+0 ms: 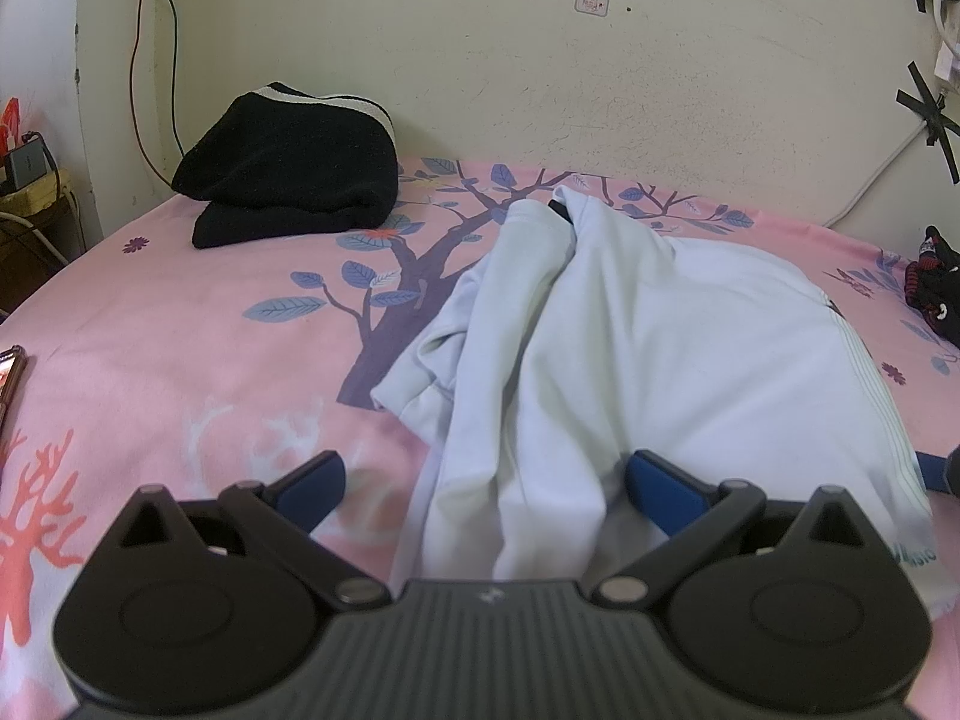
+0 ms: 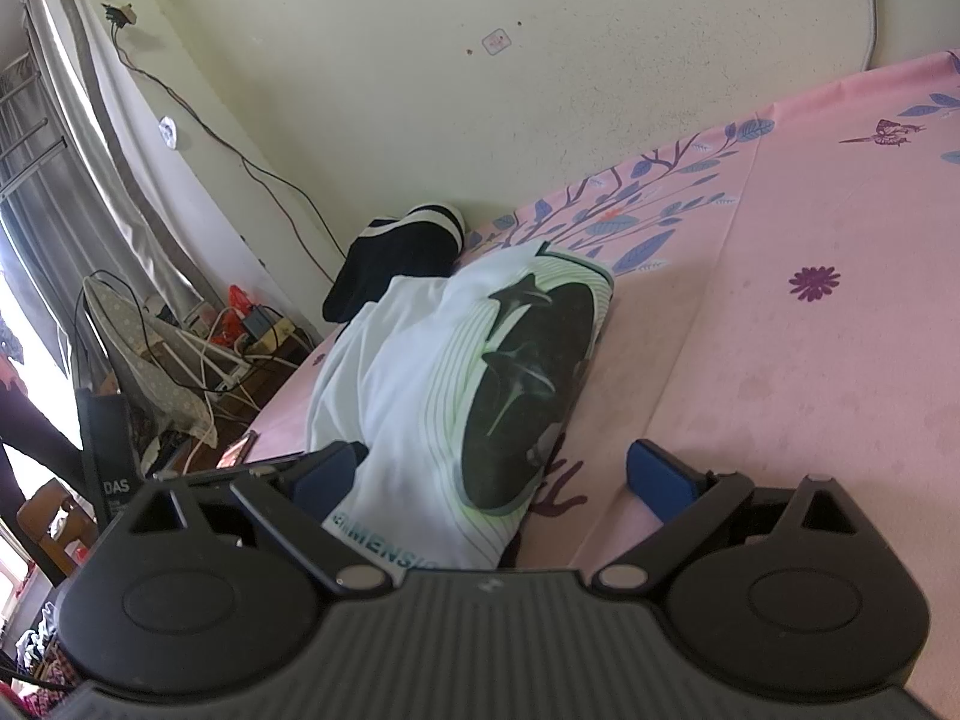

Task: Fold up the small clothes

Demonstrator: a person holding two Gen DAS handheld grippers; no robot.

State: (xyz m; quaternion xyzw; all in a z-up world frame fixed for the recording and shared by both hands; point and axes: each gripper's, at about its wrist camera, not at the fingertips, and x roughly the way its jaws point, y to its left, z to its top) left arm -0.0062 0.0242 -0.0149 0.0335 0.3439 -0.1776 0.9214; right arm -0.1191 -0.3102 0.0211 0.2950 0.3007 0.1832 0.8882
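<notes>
A pale blue T-shirt (image 1: 630, 348) lies bunched and partly folded on the pink bed sheet (image 1: 180, 324). My left gripper (image 1: 486, 486) is open, its blue pads on either side of the shirt's near edge. In the right wrist view the same shirt (image 2: 420, 372) shows a dark round print and teal lettering. My right gripper (image 2: 498, 480) is open over the shirt's near hem; the left finger lies beside the cloth, the right finger over bare sheet.
A folded black garment (image 1: 294, 180) with white stripes lies at the back by the wall. A dark red-and-black item (image 1: 933, 288) sits at the far right. A phone (image 1: 9, 378) lies at the left bed edge. Cables and clutter (image 2: 198, 348) fill the floor left of the bed.
</notes>
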